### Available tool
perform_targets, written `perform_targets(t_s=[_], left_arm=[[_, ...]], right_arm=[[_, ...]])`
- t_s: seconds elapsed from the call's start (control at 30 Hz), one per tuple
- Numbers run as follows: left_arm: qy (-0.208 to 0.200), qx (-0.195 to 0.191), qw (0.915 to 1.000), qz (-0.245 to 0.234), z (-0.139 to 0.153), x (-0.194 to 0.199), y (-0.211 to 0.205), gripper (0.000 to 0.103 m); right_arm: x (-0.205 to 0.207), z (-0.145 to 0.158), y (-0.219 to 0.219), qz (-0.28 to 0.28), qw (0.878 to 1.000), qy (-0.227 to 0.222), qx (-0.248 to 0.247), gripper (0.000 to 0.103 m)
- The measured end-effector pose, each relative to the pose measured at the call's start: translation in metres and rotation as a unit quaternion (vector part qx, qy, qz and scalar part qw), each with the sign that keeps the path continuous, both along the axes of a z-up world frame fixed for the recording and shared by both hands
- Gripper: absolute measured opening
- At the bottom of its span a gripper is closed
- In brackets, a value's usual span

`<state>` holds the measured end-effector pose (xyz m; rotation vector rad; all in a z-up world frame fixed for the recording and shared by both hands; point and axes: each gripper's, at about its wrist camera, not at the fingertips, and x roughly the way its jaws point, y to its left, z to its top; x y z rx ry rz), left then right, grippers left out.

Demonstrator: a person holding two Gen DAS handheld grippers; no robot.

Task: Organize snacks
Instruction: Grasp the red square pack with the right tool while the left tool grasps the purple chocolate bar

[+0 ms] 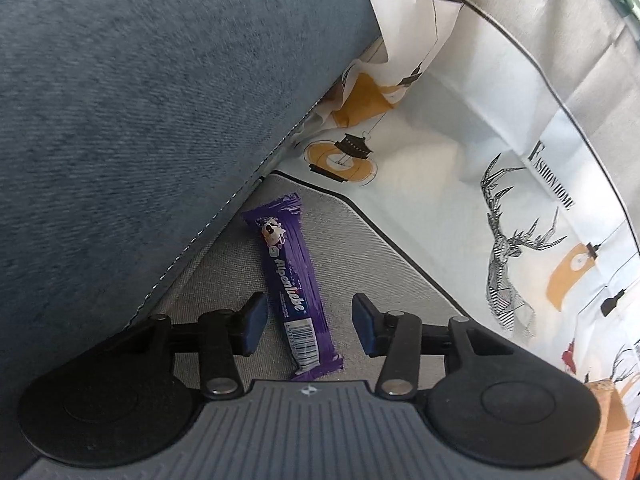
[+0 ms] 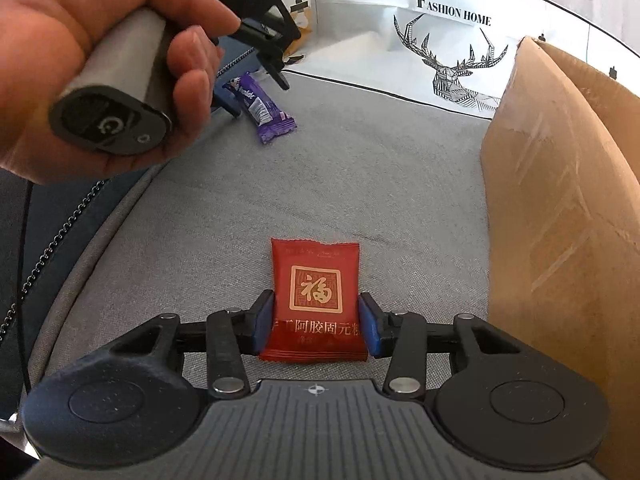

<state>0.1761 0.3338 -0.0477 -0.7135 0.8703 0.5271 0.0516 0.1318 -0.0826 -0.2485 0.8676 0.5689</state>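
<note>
Left gripper point(image 1: 309, 316): jaws apart, straddling lower part of purple Alpenliebe candy stick point(image 1: 294, 282), pads clear of wrapper. Stick lies flat on grey cushion point(image 1: 360, 248), beside blue-grey backrest point(image 1: 140, 120). Right gripper point(image 2: 316, 326): jaws clamped on sides of red snack packet point(image 2: 316, 300), resting on same cushion. Cardboard box point(image 2: 560, 200) to right. Left hand point(image 2: 80, 60) grips handle.
</note>
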Motion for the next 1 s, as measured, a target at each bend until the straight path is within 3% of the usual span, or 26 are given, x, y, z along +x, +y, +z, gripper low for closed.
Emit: perform_targets(t_s=[0.3, 0.37, 0.43, 0.5, 0.63, 0.73, 0.8, 0.93, 1.0], left_arm=[[0.019, 0.032, 0.9992, -0.011, -0.007, 0.008, -0.008, 0.05], [0.026, 0.044, 0.9985, -0.016, -0.006, 0.008, -0.01, 0.04], [0.033, 0.053, 0.9976, -0.028, -0.005, 0.009, -0.012, 0.021], [0.04, 0.058, 0.9964, -0.048, -0.003, 0.009, -0.015, 0.018], [0.068, 0.1, 0.9811, -0.152, 0.008, 0.01, -0.041, 0.018], [0.084, 0.118, 0.969, -0.2, 0.008, 0.009, -0.055, 0.019], [0.097, 0.116, 0.9655, -0.212, 0.001, 0.011, -0.059, 0.022], [0.095, 0.117, 0.9662, -0.209, -0.003, 0.014, -0.06, 0.036], [0.095, 0.126, 0.9643, -0.212, -0.005, 0.016, -0.062, 0.037]], right_arm=[[0.001, 0.0, 0.0, -0.003, 1.0, 0.006, 0.004, 0.046], [0.001, 0.0, 0.0, -0.005, 1.0, 0.007, 0.003, 0.046], [0.001, 0.0, 0.0, -0.008, 1.0, 0.005, 0.002, 0.046], [0.001, 0.001, 0.0, -0.012, 1.0, 0.002, 0.002, 0.046], [0.002, 0.001, -0.001, -0.016, 1.0, -0.002, 0.0, 0.046], [0.001, 0.001, 0.001, -0.02, 1.0, -0.002, -0.005, 0.046], [0.002, 0.0, 0.002, -0.025, 1.0, -0.001, -0.008, 0.047], [0.002, -0.001, 0.002, -0.03, 0.999, 0.003, -0.011, 0.051], [0.003, -0.003, 0.004, -0.032, 0.999, 0.002, -0.012, 0.052]])
